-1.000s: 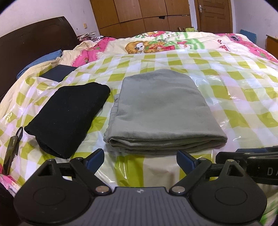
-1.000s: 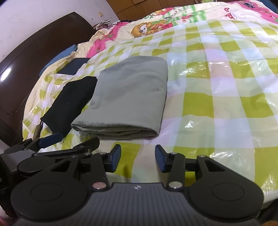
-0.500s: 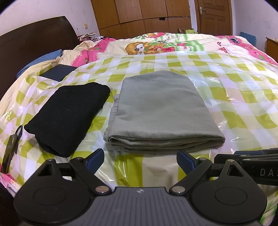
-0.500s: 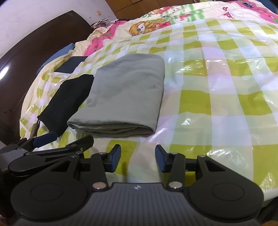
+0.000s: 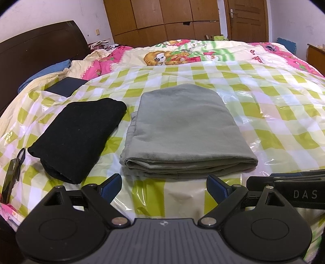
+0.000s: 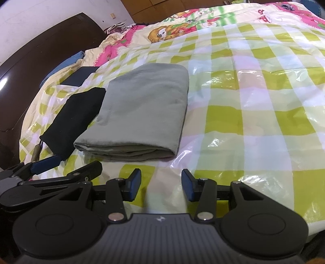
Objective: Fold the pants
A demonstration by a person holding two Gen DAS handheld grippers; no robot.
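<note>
Lying folded flat at the middle of the left wrist view: grey pants (image 5: 182, 130), layered edges facing the camera, resting on a green-and-white checked plastic sheet (image 5: 274, 105) covering the bed. Sitting just beside them at 9 o'clock: a folded black garment (image 5: 79, 136), close to the grey stack but with a strip of sheet showing between in that view. Hovering short of the near edge of the pants at 6 o'clock: left gripper (image 5: 163, 187), blue pads spread wide, pinching nothing, touching no cloth. Poking in at 4 o'clock of the same view: the side of the right gripper (image 5: 288, 188). Seen from its own camera, hanging over bare sheet at 6 o'clock: right gripper (image 6: 161, 187), jaws parted about halfway, nothing between them, the pants (image 6: 142, 113) lying toward 11 o'clock and apart from its fingers. Crowding the 8 o'clock corner there: the left gripper (image 6: 50, 172).

Lying farther off: a dark flat rectangular item (image 5: 65, 87) at 10 o'clock, a blue cloth (image 5: 46, 73) beyond it, a cartoon-printed quilt (image 5: 182, 54) at 12 o'clock, a dark wooden headboard (image 5: 36, 48) at 10 o'clock, wooden wardrobes (image 5: 172, 18) and a door (image 5: 245, 18) at the back. Resting at the 8 o'clock bed edge: a thin dark object (image 5: 12, 174), too unclear to identify. Blocking the pants from either gripper: nothing.
</note>
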